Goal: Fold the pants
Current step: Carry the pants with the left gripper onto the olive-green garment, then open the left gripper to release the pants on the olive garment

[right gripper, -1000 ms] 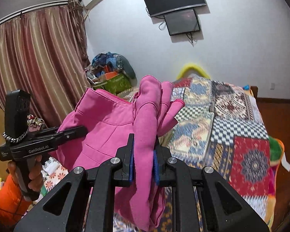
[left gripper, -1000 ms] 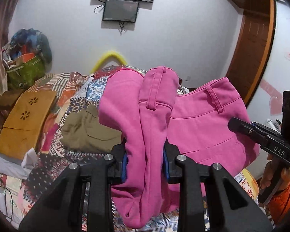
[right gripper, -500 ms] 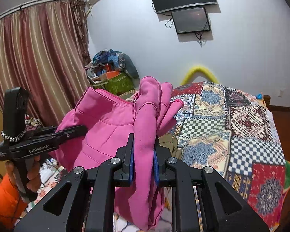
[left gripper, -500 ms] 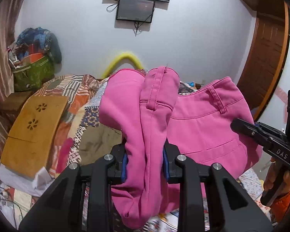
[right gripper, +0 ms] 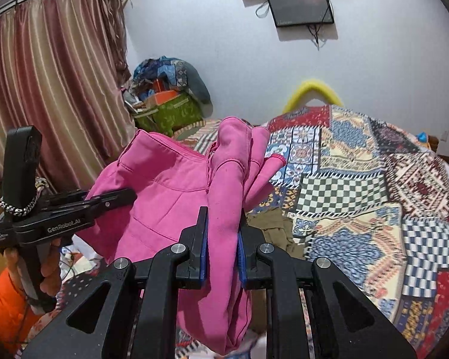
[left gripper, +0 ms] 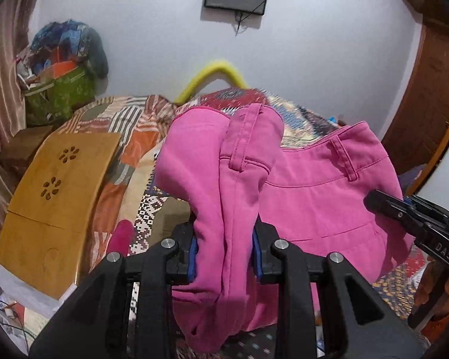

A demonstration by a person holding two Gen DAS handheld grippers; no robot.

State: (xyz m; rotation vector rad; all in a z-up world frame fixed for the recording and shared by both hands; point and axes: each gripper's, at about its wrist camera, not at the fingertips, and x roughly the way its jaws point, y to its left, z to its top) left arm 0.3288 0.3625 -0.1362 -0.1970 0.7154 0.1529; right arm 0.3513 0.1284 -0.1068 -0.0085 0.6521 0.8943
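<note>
Moved: both tongs carried forward and lower over the bed. Pants: aloft, waistband spread between left tongs and right tongs, each clamped on bunched cloth, likely for laying flat.

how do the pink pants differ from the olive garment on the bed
The pink pants hang in the air, clamped by the left gripper and the right gripper; the olive garment lies crumpled on the patchwork bedspread. The pants are bright pink, the garment a dull olive-brown. Neither is folded yet.
</note>
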